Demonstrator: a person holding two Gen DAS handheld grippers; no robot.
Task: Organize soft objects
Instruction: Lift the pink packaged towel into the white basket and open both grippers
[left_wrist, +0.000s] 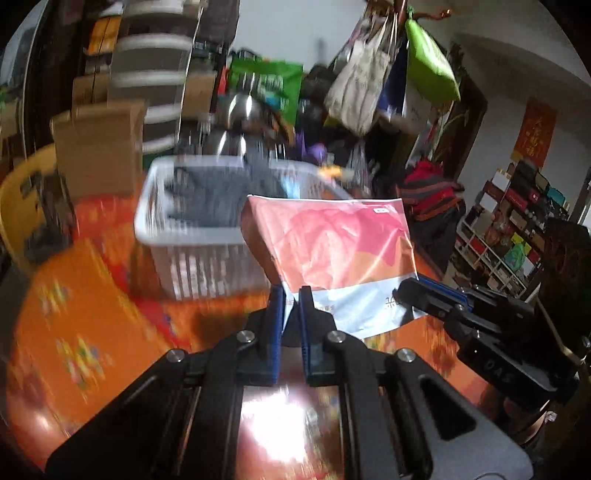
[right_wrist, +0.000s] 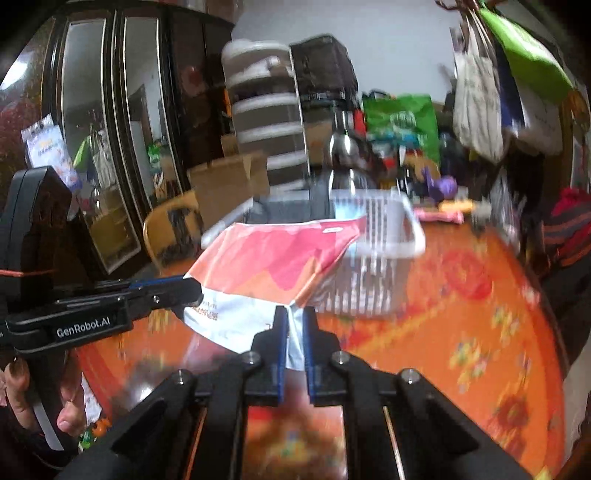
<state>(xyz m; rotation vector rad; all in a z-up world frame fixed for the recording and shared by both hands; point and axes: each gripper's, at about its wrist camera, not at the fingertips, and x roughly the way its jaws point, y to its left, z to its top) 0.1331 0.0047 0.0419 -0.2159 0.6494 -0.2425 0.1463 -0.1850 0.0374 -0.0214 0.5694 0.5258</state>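
— Pink-and-white soft package (left_wrist: 332, 251), front and centre: where is it?

— Held up off the orange patterned tablecloth (left_wrist: 74, 314), just in front of the white slotted basket (left_wrist: 207, 266). Its upper part is pink and orange; a white band with print runs along the bottom edge.

— Start with the biggest things around it.

— A dark glass-fronted cabinet (right_wrist: 103, 129) fills the left of the right wrist view. The table under the cloth spans both views. A striped brown-and-white stack (right_wrist: 266, 110) rises behind the basket, with cardboard boxes (left_wrist: 98, 147) beside it and a yellow chair back (right_wrist: 166, 225) at the table's edge. Cloth bags, one bright green (left_wrist: 428, 62), hang at upper right. Shelves of boxed goods (left_wrist: 509, 229) line the far right wall.

— What's in the basket?

— Something grey (left_wrist: 218, 195), blurred; its kind cannot be told.

— What stands in the way?

— The package itself covers the basket's near corner in both views. Most of the background is smeared by motion.

— And the grippers?

— The left gripper (left_wrist: 291, 295) is clamped on the package's lower white edge, its blue-lined fingers nearly together with the wrap pinched between. The right gripper (right_wrist: 295, 314) grips the same bottom band the same way, further along. Each shows from the side in the other's view, tips at the package's edge. A hand (right_wrist: 55, 402) holds the left gripper's handle.
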